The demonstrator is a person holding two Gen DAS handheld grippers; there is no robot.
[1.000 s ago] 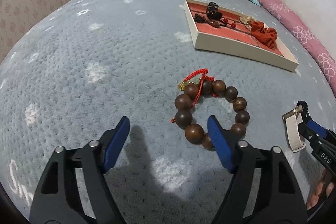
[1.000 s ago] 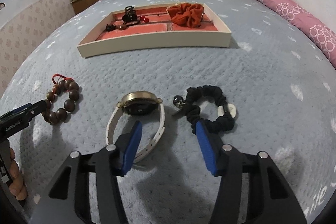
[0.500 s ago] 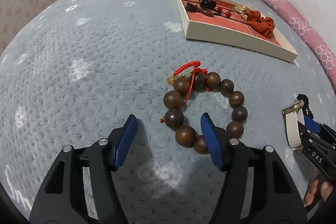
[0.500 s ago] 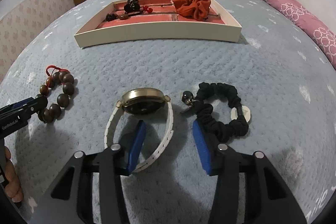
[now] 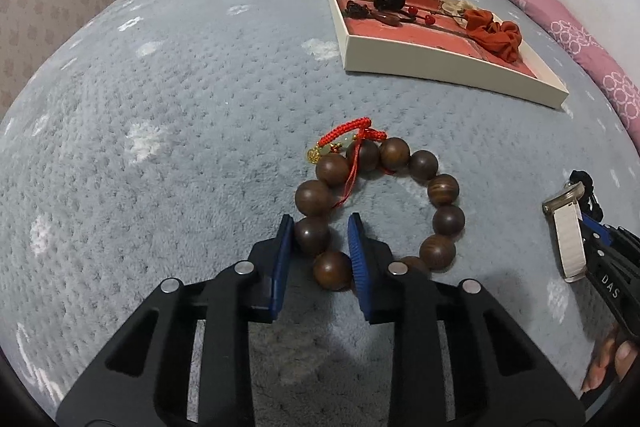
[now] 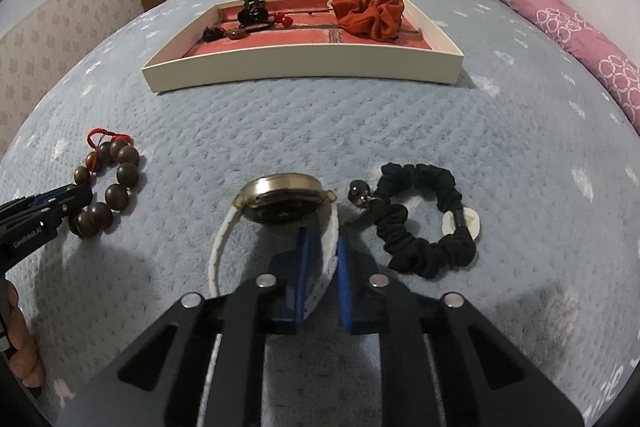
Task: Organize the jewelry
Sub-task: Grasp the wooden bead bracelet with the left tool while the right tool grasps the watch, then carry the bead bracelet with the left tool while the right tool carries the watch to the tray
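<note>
Grippers (image 5: 319, 247) (image 6: 320, 259) have just been closing, one around one bead bracelet (image 5: 380, 203), other around one watch (image 6: 280, 203).

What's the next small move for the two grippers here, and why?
Probably lift both straight up a little. The left gripper has just been closing around a bead of the wooden bead bracelet, and the right gripper has just closed on the watch strap. Both pieces still lie on the blanket, and the tray sits farther up the bed.
</note>
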